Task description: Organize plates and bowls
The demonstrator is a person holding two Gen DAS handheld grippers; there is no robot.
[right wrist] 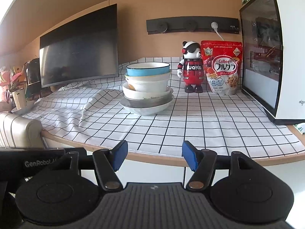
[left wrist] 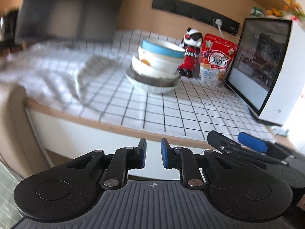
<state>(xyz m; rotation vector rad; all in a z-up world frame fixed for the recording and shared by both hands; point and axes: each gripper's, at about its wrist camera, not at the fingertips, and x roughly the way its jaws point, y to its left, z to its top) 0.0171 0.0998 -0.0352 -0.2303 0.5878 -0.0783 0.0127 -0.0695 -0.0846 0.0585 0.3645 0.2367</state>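
Note:
A stack of bowls and plates (right wrist: 147, 87) stands on the checked cloth, a blue bowl (right wrist: 148, 69) on top, white bowls under it, a grey plate (right wrist: 146, 106) at the bottom. It also shows in the left wrist view (left wrist: 156, 66), blurred. My left gripper (left wrist: 153, 152) is below the counter's front edge, jaws slightly apart, empty. My right gripper (right wrist: 154, 155) is open and empty, in front of the counter edge, well short of the stack. The right gripper also shows in the left wrist view (left wrist: 247, 145).
A checked cloth (right wrist: 190, 122) covers the counter, rumpled at the left. A panda figure (right wrist: 191, 68) and a red cereal bag (right wrist: 222, 66) stand behind the stack. A white appliance (right wrist: 270, 57) is at the right, a dark monitor (right wrist: 80, 47) at the back left, a potted plant (right wrist: 16, 91) far left.

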